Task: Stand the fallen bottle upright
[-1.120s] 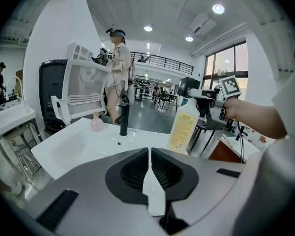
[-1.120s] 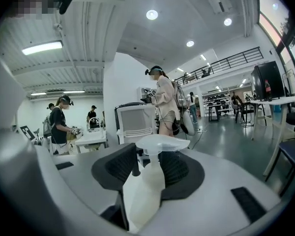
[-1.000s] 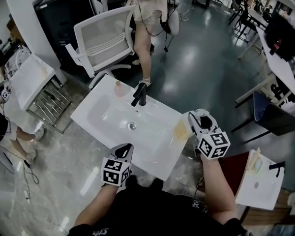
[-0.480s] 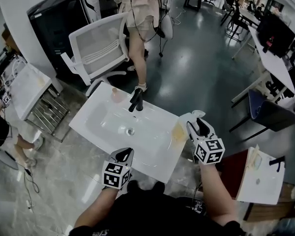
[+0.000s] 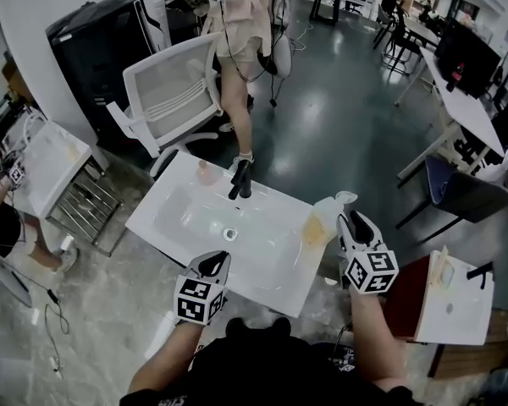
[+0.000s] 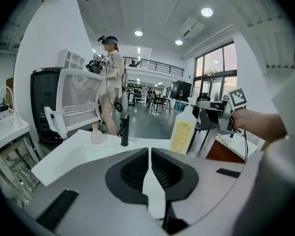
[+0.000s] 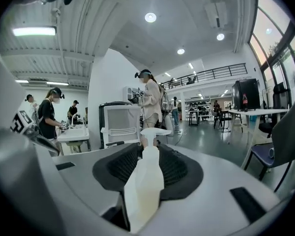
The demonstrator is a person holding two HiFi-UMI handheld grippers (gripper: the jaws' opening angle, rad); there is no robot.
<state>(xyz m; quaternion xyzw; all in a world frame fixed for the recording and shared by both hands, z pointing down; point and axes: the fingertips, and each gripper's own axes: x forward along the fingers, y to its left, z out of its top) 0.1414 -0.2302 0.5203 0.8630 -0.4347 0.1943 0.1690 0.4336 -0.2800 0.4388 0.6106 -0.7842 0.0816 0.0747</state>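
Note:
A pale pump bottle [image 5: 313, 225] with a yellow label stands upright on the right rim of the white sink basin [image 5: 178, 218]. My right gripper [image 5: 349, 218] is just right of it at pump height. In the right gripper view the bottle [image 7: 146, 181] shows in the gap between the closing jaws, and the pads do not press on it. The left gripper view has the bottle [image 6: 183, 131] upright, with the right gripper [image 6: 201, 105] beside its neck. My left gripper [image 5: 217, 259] hangs shut and empty at the basin's near edge [image 6: 78, 151].
A black faucet [image 5: 240, 178] and a small pink bottle [image 5: 205, 172] stand at the basin's far edge. Beyond are a white chair [image 5: 173, 83] and a standing person [image 5: 237, 24]. A second sink [image 5: 46, 155] is at left, a dark chair [image 5: 470, 201] at right.
My right gripper has drawn back a little to the right of the bottle, which stays standing. My left gripper has risen slightly.

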